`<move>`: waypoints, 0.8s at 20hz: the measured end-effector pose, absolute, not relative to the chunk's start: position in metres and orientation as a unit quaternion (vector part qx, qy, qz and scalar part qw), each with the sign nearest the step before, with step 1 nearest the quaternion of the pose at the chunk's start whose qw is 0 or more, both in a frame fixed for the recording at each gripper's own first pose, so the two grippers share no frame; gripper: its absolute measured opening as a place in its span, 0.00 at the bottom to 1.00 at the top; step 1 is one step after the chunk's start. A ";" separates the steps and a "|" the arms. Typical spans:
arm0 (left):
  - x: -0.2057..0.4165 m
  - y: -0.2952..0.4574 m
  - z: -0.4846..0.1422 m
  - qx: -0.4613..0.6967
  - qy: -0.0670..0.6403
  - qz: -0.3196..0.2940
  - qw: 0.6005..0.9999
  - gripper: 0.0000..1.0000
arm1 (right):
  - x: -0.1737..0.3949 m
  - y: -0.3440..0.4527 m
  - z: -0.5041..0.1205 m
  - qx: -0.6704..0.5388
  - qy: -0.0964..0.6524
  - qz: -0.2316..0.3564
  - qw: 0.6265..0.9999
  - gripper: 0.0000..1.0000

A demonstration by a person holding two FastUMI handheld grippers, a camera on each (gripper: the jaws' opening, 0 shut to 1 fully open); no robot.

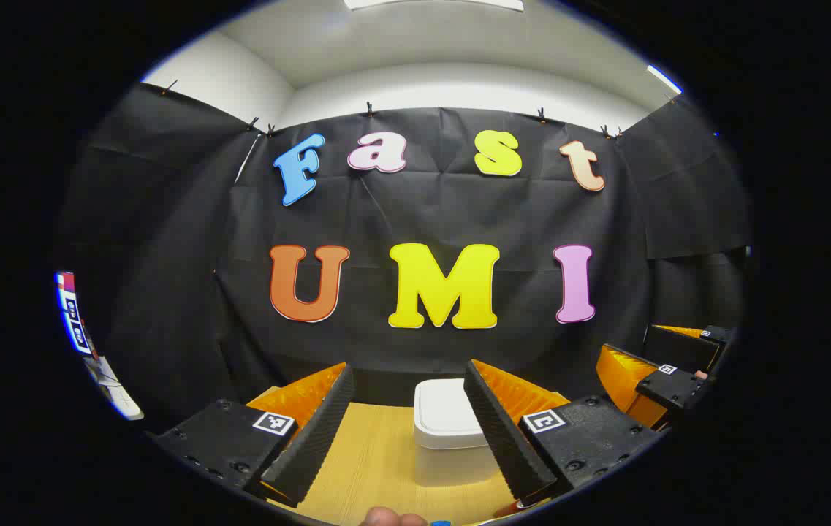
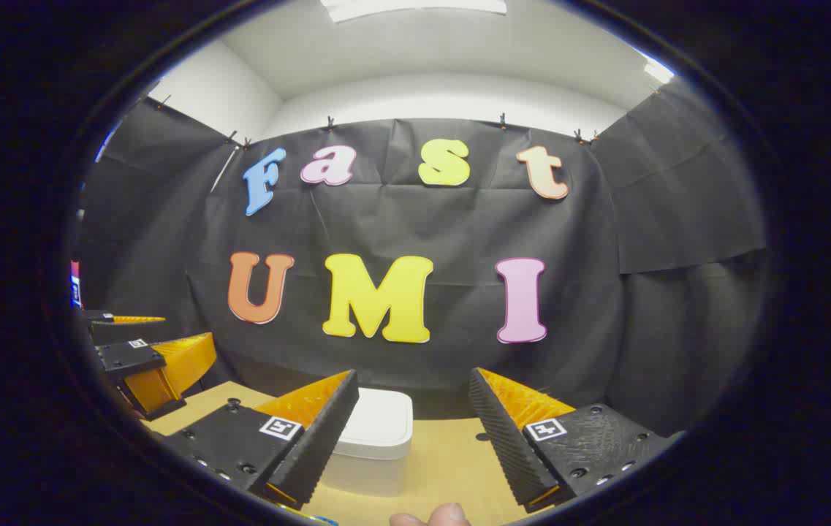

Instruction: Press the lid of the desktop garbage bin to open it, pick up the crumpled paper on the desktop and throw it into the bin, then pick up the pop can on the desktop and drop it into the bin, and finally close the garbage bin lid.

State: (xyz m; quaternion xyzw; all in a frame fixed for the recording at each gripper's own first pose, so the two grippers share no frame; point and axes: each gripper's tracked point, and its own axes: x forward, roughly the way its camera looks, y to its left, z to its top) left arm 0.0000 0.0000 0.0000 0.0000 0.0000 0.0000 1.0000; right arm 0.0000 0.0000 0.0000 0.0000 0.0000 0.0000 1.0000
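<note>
Left gripper (image 1: 409,409) is held level, jaws spread wide; right gripper (image 2: 412,416) likewise. From the left view, the right gripper sits at 3 o'clock; from the right view, the left at 9 o'clock.

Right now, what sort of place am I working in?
Most likely a recording booth set up for tabletop chores: black cloth wall clipped up as backdrop, a wooden desktop, and a white lidded garbage bin on it.

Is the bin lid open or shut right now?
Shut: the lid lies flat on the bin with no gap, as the right gripper view also shows.
</note>
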 end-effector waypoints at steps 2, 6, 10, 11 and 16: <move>0.004 0.002 -0.001 0.007 0.002 0.000 1.000 0.97 | 0.003 0.001 -0.003 0.002 0.003 -0.002 1.000 0.97; 0.010 0.005 -0.005 0.010 0.007 -0.004 1.000 0.97 | 0.011 0.003 -0.006 0.006 0.008 -0.003 1.000 0.95; 0.013 0.008 -0.008 0.007 0.011 -0.004 1.000 0.97 | 0.015 0.006 -0.006 0.007 0.010 -0.004 1.000 0.95; 0.014 0.008 -0.008 0.007 0.012 -0.004 1.000 0.98 | 0.016 0.008 -0.007 0.005 0.009 -0.004 1.000 0.95; 0.014 0.007 -0.011 0.004 0.014 -0.005 1.000 0.97 | 0.019 0.010 -0.010 0.000 0.014 0.001 1.000 0.95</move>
